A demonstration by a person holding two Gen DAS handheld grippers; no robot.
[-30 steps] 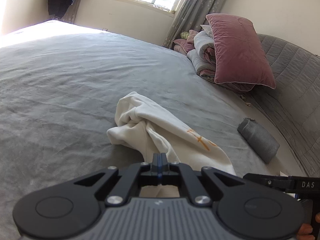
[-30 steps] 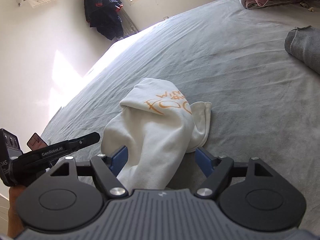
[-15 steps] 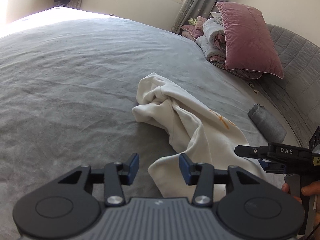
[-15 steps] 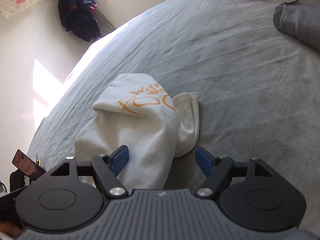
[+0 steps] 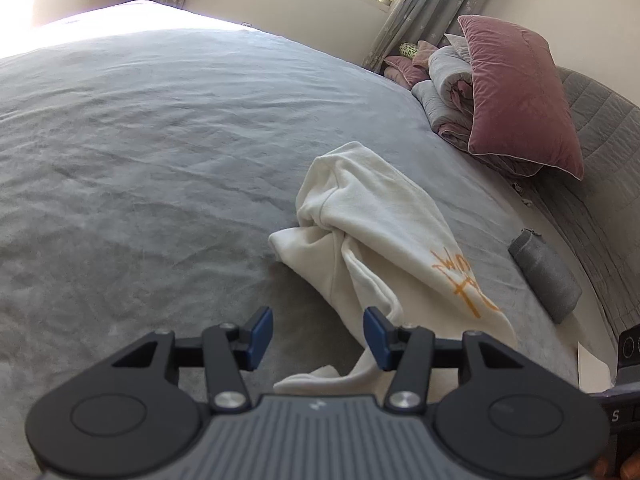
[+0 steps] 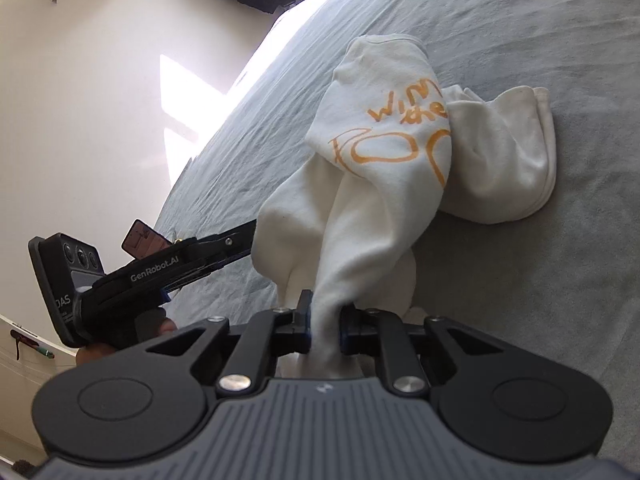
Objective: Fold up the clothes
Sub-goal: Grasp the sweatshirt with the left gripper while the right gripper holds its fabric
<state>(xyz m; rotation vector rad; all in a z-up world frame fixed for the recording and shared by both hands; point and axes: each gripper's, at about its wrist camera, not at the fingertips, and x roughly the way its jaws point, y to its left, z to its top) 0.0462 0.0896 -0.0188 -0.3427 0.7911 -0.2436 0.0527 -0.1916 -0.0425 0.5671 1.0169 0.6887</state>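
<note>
The white shirt (image 6: pixel 384 184) with orange lettering lies bunched on the grey bed (image 5: pixel 160 152), its near end lifted. The right gripper (image 6: pixel 323 320) has its jaws pinching that end. The left gripper (image 5: pixel 318 336) hovers beside the shirt, jaws spread, holding nothing.

bed (image 5: pixel 140 140): grey sheet | on it: white garment (image 5: pixel 372 224), grey roll (image 5: pixel 544 276), pillow pile (image 5: pixel 516 96)

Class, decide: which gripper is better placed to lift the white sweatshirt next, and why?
Right. The right gripper is shut on the white sweatshirt; the left gripper is open, holding nothing, beside the cloth.
</note>
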